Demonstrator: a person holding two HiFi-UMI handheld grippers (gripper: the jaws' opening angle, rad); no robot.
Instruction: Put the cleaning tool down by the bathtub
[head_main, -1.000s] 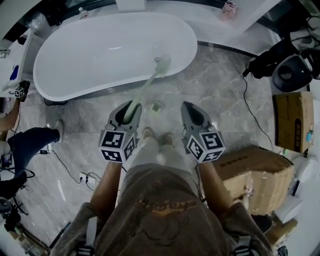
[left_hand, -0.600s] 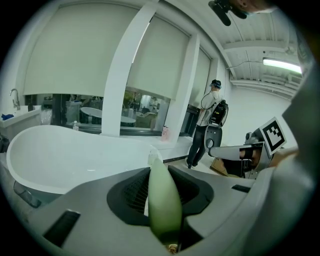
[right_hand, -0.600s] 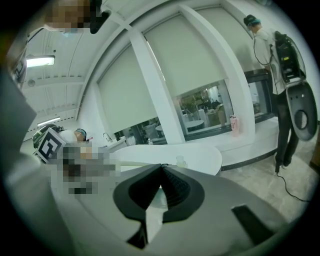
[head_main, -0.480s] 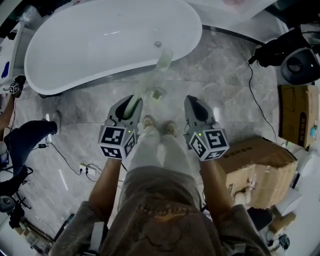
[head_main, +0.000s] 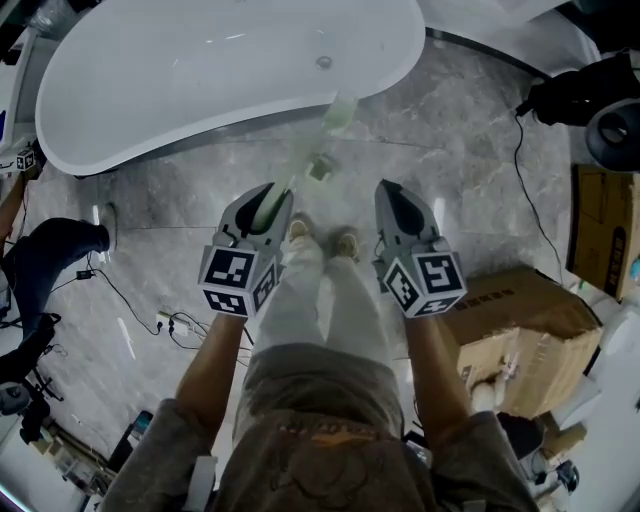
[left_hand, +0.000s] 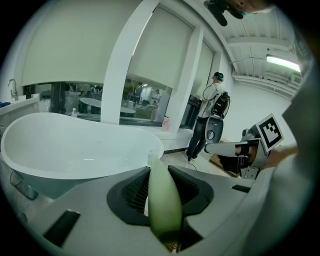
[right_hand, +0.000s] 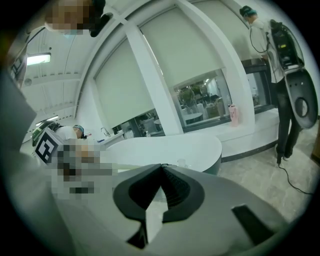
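Head cam down; others toward bathtub (head_main: 120, 90)

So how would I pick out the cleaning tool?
Find the big white oval bathtub at the top of the head view. Just below its rim, the cleaning tool slants out from the left gripper, which clamps its handle. Its long pale green stick and small head set it apart from the grey floor and cardboard boxes.

Cardboard box (head_main: 520, 325) right of bathtub (head_main: 200, 85)
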